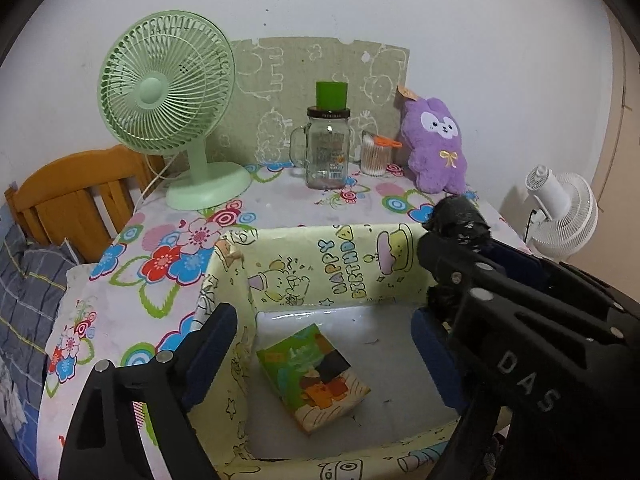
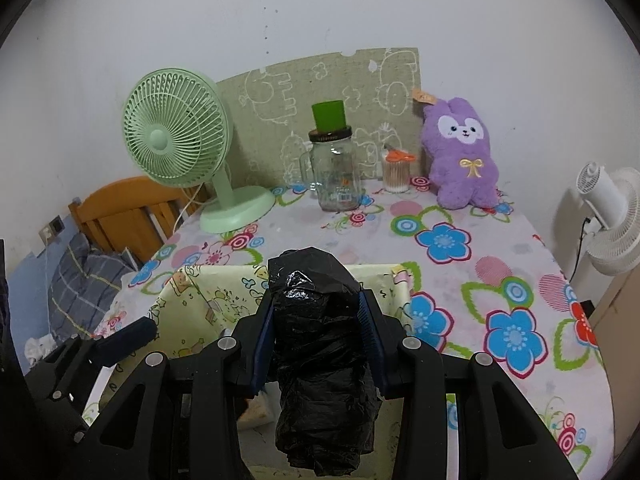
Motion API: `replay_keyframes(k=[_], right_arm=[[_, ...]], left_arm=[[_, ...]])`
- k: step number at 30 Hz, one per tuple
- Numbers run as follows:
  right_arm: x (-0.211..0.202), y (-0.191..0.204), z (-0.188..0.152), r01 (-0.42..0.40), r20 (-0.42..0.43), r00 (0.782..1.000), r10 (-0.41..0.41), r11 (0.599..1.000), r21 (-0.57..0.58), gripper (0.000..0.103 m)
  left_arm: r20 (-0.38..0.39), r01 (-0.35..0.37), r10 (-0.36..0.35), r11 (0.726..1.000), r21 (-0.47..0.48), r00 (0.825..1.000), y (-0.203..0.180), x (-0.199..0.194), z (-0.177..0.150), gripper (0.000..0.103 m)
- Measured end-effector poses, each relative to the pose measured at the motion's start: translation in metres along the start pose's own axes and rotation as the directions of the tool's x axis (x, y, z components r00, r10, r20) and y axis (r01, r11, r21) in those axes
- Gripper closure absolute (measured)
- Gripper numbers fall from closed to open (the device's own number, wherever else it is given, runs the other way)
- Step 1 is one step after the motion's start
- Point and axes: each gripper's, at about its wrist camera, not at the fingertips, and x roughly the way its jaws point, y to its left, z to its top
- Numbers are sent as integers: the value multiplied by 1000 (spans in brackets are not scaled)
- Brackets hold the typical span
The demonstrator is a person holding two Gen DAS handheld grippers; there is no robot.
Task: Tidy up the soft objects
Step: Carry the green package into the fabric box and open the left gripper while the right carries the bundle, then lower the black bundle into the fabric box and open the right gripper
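**Black bag over the box, tissue pack inside**

Seen only from the left wrist: a green tissue pack flat on the white floor of the box, centre-low in the frame, framed by the left gripper with fingers spread wide and nothing between them. Also there, at right, the right gripper from the side, with just the top of the black plastic bag poking above the box's far right corner.

Seen only from the right wrist: the full bundle of black plastic bag filling the lower centre, pinched on both sides by the blue pads of the right gripper, hanging above the box (contact with the box floor not discernible). One dark fingertip of the left gripper at lower left, over the box's left wall.

In both views, toward the upper right: a purple plush bunny leaning at the back of the table, well apart from the box.

Table under a flowered cloth, pushed against a white wall. Along the back: a green desk fan at upper left, a patterned board propped on the wall, a glass jar topped by a green cup, a tub of cotton swabs. Wooden chair at left, white fan at the right edge.
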Motion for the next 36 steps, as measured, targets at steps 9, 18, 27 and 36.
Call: replay_keyframes(k=[9,18,27,36], right_arm=[[-2,11,-1,-7,4,1000,7,999,-40,27],[-23,19,4,3,43,999,0,998,-70,19],[-53,23,6,17,88,996,-11,997,-72,12],[-78,25,1,28,102,995,-20,997,-75,12]], left_arm=[[11,10,-10,1000,-3,1000,0,-3,1,9],[48,-2,2,1000,6,999,-5,-22,4,5],[104,-22,20,1000,22,994,-10,-50,5,2],[135,-25,19,999,36,991,-16,-71,0,2]])
